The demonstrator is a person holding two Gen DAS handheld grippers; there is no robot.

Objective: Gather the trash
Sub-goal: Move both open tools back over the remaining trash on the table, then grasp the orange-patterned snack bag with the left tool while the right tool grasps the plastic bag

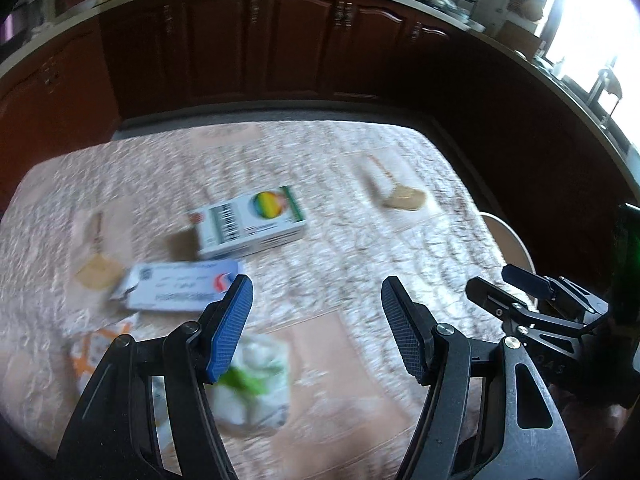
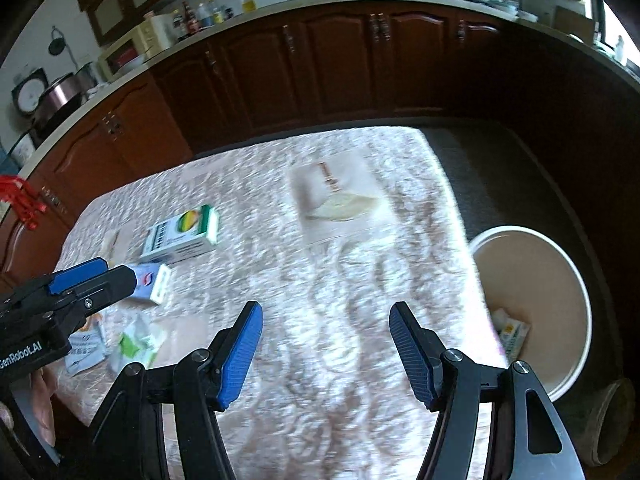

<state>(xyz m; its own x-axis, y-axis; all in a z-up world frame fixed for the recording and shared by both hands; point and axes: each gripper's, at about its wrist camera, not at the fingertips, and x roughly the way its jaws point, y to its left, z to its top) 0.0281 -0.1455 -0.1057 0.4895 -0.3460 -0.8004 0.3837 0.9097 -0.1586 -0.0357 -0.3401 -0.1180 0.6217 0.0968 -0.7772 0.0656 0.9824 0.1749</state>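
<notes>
The left claw (image 1: 316, 320), spread with nothing between its pads, is the nearer one to the trash: the crumpled white-and-green wrapper (image 1: 256, 384) lies on the worktop (image 1: 360, 240) just below its left pad, at about seven o'clock. The flat blue-and-white box (image 1: 180, 292) sits at ten o'clock, its long axis running nine-to-three. The right claw (image 2: 326, 344), also spread and empty, hovers nearer the bin (image 2: 532, 280), at two o'clock.

Two boxes (image 1: 250, 222), perhaps two wrappers (image 1: 256, 384)

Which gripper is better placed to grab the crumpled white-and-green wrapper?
Left. The left gripper hangs open right above the crumpled white-and-green wrapper; the right gripper is open over bare tablecloth.
</notes>
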